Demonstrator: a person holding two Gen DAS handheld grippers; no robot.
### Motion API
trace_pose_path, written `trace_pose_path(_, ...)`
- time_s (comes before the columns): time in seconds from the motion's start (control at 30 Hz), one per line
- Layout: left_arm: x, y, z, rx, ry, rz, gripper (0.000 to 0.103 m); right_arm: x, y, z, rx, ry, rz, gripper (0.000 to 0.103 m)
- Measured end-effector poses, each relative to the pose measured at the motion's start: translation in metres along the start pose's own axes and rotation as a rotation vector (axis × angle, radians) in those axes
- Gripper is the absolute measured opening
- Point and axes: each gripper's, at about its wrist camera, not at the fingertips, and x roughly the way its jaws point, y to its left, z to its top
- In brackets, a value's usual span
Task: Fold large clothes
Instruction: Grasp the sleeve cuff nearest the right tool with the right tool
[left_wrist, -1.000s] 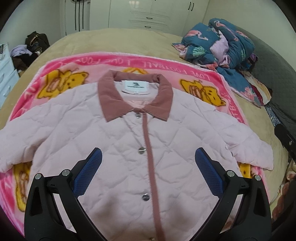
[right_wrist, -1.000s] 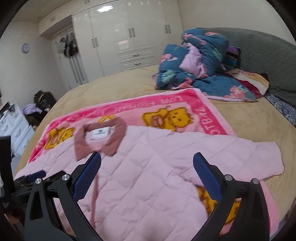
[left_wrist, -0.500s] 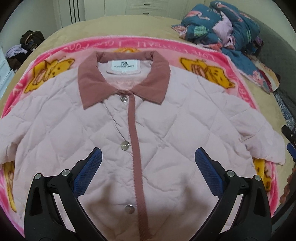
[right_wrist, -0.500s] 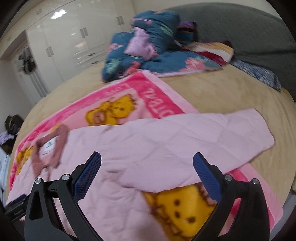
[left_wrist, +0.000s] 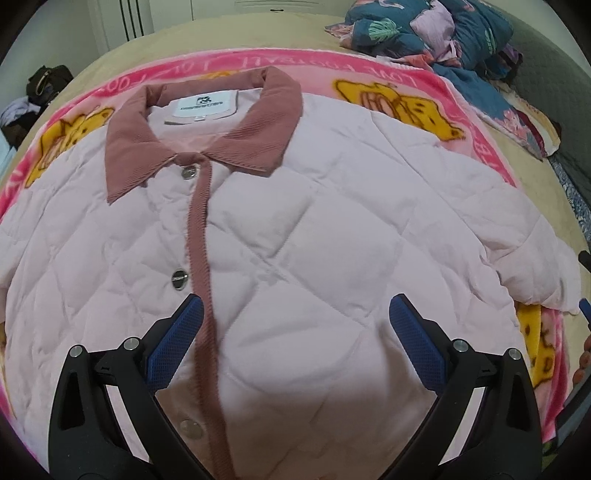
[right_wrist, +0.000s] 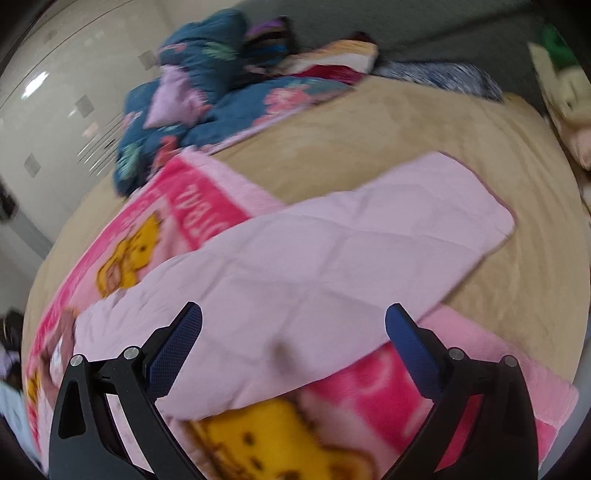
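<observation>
Left gripper (left_wrist: 295, 325) nearer jacket (left_wrist: 314, 229) | right gripper (right_wrist: 293, 332) swung toward sleeve (right_wrist: 369, 236)

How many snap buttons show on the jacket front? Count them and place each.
3 on the jacket. One just under the collar, one midway down the placket, one low, between the left gripper's fingers. More may be hidden below.
</observation>
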Motion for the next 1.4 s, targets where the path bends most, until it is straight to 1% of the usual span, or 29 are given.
trace_pose_path(0.13,0.003,-0.007,0.004,0.011,-0.015,0.019,0.094,0.010,-0.037,0.008,0.109,0.005,-0.053,0.099)
trace_pose_path(0.27,0.004,-0.005,0.007,0.018,-0.021,0.038,0.094,0.025,-0.066,0.011,0.201,0.027,-0.095,0.099)
trace_pose_path(0.33,0.002,-0.001,0.009,0.017,-0.029,0.045,0.094,0.036,-0.082,0.014,0.261,0.043,-0.091,0.099)
trace_pose_path(0.5,-0.006,0.017,0.014,0.007,-0.042,0.048,0.094,0.064,-0.111,0.021,0.396,0.065,-0.028,0.098)
trace_pose_path(0.53,-0.009,0.021,0.016,0.003,-0.046,0.048,0.094,0.068,-0.116,0.022,0.420,0.056,-0.028,0.090)
trace_pose_path(0.57,-0.011,0.025,0.017,-0.003,-0.051,0.048,0.094,0.069,-0.120,0.023,0.429,0.034,-0.030,0.075)
trace_pose_path(0.6,-0.014,0.028,0.019,-0.005,-0.056,0.048,0.094,0.069,-0.123,0.024,0.437,0.018,-0.029,0.070)
trace_pose_path(0.63,-0.016,0.031,0.021,-0.005,-0.063,0.049,0.094,0.070,-0.126,0.025,0.448,0.013,-0.025,0.057)
trace_pose_path(0.67,-0.019,0.034,0.022,-0.004,-0.070,0.053,0.094,0.068,-0.130,0.026,0.464,-0.002,0.000,0.041)
trace_pose_path(0.73,-0.025,0.039,0.025,0.001,-0.080,0.067,0.094,0.061,-0.129,0.030,0.461,-0.040,0.043,0.024)
trace_pose_path(0.77,-0.029,0.043,0.027,0.001,-0.087,0.066,0.094,0.051,-0.124,0.034,0.441,-0.075,0.074,0.019)
trace_pose_path(0.87,-0.041,0.051,0.031,0.001,-0.110,0.070,0.094,0.021,-0.094,0.047,0.331,-0.153,0.151,0.015)
trace_pose_path(0.9,-0.045,0.054,0.032,-0.002,-0.115,0.068,0.094,0.013,-0.086,0.050,0.304,-0.169,0.175,0.015)
trace_pose_path(1.0,-0.056,0.065,0.036,-0.028,-0.126,0.049,0.094,-0.023,-0.043,0.062,0.159,-0.233,0.256,0.014)
trace_pose_path(1.07,-0.066,0.074,0.039,-0.041,-0.137,0.040,0.094,-0.041,-0.021,0.064,0.084,-0.262,0.299,0.014)
trace_pose_path(1.13,-0.074,0.082,0.041,-0.050,-0.148,0.038,0.094,-0.065,0.012,0.064,-0.021,-0.303,0.343,0.014)
trace_pose_path(1.2,-0.083,0.090,0.042,-0.057,-0.155,0.027,0.094,-0.083,0.040,0.063,-0.095,-0.327,0.377,0.014)
trace_pose_path(1.3,-0.097,0.103,0.045,-0.075,-0.165,-0.002,0.094,-0.104,0.073,0.060,-0.161,-0.337,0.423,0.014)
trace_pose_path(1.4,-0.110,0.115,0.048,-0.087,-0.185,-0.019,0.094,-0.120,0.103,0.054,-0.212,-0.341,0.450,0.013)
